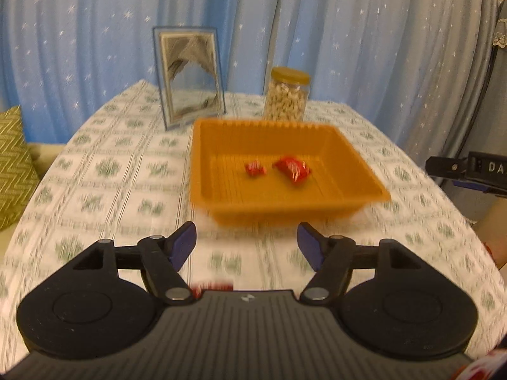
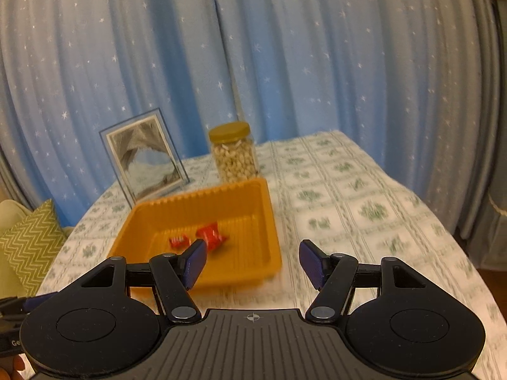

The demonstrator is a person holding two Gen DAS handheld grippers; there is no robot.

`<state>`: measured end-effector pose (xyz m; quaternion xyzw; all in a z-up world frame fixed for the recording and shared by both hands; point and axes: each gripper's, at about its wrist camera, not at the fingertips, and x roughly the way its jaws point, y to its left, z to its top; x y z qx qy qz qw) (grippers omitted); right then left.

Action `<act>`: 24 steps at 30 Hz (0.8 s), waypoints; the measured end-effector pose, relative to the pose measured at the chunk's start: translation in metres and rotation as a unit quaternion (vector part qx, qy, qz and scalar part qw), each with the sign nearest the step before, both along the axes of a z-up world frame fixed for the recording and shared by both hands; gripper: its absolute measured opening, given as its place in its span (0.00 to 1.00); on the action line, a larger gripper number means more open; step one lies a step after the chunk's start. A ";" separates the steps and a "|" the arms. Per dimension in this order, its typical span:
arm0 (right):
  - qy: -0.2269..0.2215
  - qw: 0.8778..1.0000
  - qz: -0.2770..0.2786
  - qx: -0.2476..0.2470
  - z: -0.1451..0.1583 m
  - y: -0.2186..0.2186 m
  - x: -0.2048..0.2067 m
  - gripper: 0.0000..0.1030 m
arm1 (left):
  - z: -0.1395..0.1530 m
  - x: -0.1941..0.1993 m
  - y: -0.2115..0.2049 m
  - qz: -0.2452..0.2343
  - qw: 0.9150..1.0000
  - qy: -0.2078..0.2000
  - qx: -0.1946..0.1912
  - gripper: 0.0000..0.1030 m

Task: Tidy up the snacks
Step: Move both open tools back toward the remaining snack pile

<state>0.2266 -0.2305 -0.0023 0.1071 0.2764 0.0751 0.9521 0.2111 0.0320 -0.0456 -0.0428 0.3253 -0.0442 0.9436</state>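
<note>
Both my grippers, left gripper [image 1: 246, 243] and right gripper [image 2: 252, 262], have jaws apart holding nothing, orange tray [image 1: 364, 171] with two red snacks [image 1: 293, 167] just ahead on the worktop [image 1: 111, 174].

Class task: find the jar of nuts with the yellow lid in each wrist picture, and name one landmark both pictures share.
Left wrist view: the jar of nuts stands upper centre, just behind the orange tray.
Right wrist view: the jar stands left of centre, behind the tray's far corner.
Shared landmark: the framed picture to the jar's left.
</note>
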 end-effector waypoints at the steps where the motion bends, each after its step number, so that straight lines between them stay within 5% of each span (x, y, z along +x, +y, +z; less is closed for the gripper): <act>1: 0.005 1.000 -0.001 0.001 -0.002 -0.001 -0.008 0.63 | -0.004 -0.008 0.001 0.002 1.000 0.005 -0.001 0.66; 15: 0.057 0.998 0.025 -0.013 -0.044 0.017 -0.092 0.63 | -0.027 -0.083 0.018 0.032 0.999 0.033 0.014 0.68; 24: 0.068 0.990 0.093 -0.082 -0.074 0.031 -0.109 0.63 | -0.041 -0.091 0.003 0.002 0.999 0.045 0.012 0.68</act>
